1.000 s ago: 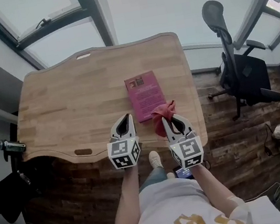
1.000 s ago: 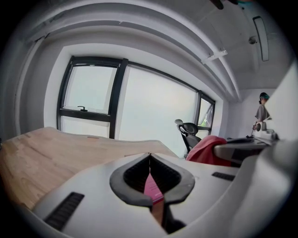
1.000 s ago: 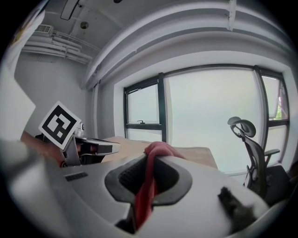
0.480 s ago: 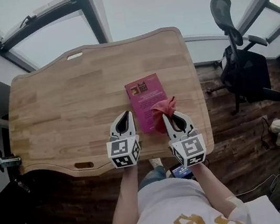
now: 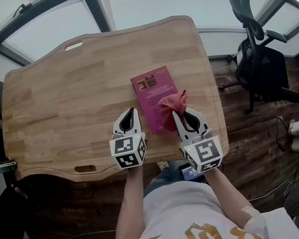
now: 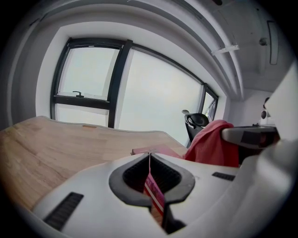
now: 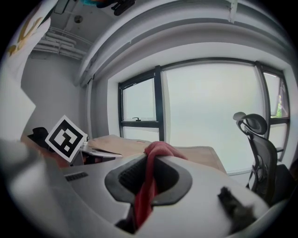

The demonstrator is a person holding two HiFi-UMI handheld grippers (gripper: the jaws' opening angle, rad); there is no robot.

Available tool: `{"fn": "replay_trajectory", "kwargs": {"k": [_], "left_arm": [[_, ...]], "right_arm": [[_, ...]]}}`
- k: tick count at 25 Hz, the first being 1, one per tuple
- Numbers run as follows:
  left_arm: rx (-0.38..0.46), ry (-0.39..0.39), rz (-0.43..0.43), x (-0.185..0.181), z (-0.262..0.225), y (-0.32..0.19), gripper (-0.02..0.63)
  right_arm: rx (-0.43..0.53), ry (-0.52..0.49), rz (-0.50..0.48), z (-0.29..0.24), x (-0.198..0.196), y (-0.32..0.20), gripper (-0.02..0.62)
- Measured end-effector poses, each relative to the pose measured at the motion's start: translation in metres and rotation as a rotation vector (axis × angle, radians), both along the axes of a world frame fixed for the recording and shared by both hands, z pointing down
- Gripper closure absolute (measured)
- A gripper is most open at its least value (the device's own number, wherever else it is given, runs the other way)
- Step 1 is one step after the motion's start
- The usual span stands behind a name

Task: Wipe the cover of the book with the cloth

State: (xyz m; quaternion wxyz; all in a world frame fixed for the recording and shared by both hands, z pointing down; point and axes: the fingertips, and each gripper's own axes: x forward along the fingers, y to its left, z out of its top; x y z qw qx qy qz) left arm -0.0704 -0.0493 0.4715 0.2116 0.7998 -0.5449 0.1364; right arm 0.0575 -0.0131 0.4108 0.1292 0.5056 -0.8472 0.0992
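The book (image 5: 155, 89) lies flat, magenta cover up, on the right half of the wooden bench (image 5: 60, 97), nearer my side than the windows. The red cloth (image 5: 173, 104) is bunched over its near right corner. From the head view I cannot tell whether it touches the cover. My right hand-held gripper (image 5: 181, 113) is clamped on that cloth: in its own view the fabric is pinched between the closed jaws and runs down through the slot. My left hand-held gripper (image 5: 129, 112) sits just left of the book, apart from it, with its jaws together at the tips. A thin red-and-white strip shows lower in the slit, and I cannot say what it is.

Nothing lies on the cover besides the cloth, and the rest of the bench top is bare wood. A black office chair (image 5: 259, 63) stands off the bench's right end.

The left gripper view shows the cloth raised above the book's level, which the head view hides. The right gripper view misses the book but catches the left gripper's marker cube (image 7: 66, 137).
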Motion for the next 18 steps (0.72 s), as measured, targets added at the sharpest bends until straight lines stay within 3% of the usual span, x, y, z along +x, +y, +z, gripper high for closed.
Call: {"fn": "replay_trajectory", "kwargs": {"k": [6,11,18], "left_arm": [[-0.014,0.025,0.011,0.002,0.002,-0.001,0.592],[-0.056,0.139,0.008,0.004,0.000,-0.002,0.595],[0.033,0.044,0.035,0.009,-0.002,-0.003,0.595]], "right_arm": [[-0.015,0.008,-0.008,0.007,-0.002,0.004,0.555],[-0.008,-0.005,-0.033,0.008,-0.007,0.007,0.555],[-0.027,-0.012,-0.079,0.014,-0.017,0.007,0.555]]}}
